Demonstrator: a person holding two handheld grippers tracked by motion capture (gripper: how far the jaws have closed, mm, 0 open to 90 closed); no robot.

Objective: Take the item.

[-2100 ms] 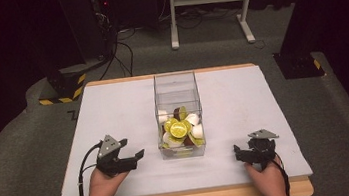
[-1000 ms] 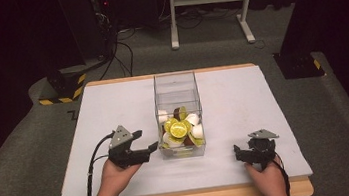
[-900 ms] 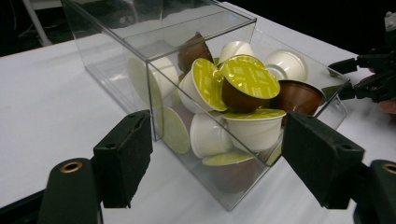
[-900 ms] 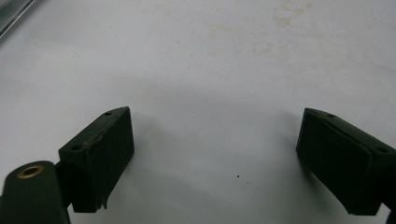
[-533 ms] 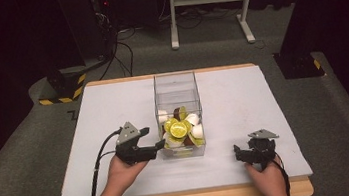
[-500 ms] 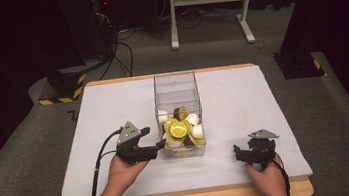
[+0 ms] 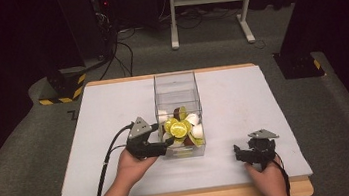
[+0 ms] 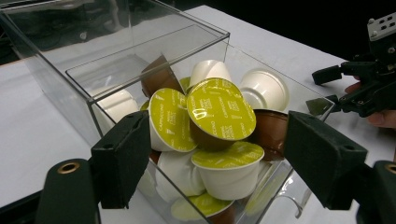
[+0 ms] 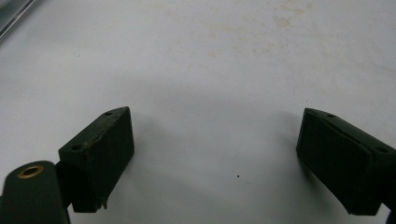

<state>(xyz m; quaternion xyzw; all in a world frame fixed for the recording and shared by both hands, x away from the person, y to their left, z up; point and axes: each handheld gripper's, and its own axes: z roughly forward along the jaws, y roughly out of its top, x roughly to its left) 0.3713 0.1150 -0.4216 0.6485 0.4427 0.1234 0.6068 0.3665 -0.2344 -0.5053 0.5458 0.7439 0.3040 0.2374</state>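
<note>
— Dark room, grey carpet, and a white-topped desk (image 7: 104,116) with a clear plastic box (image 7: 175,85) in the middle. How far along is the work?

— Barely begun, I'd judge. The coffee pods (image 8: 219,112) all lie heaped in the box's near end. The left hand-held gripper (image 7: 165,142) is right at the box's left wall; its jaws have just been opening and stand apart, pressing on nothing.

— And the other one?

— The right hand-held gripper (image 7: 238,151) rests well apart, near the desk's front edge, jaws wide over bare surface.

— Any writing?

— Yellow-green lids read "Cappuccino"; the smaller print is too fine to tell.
</note>
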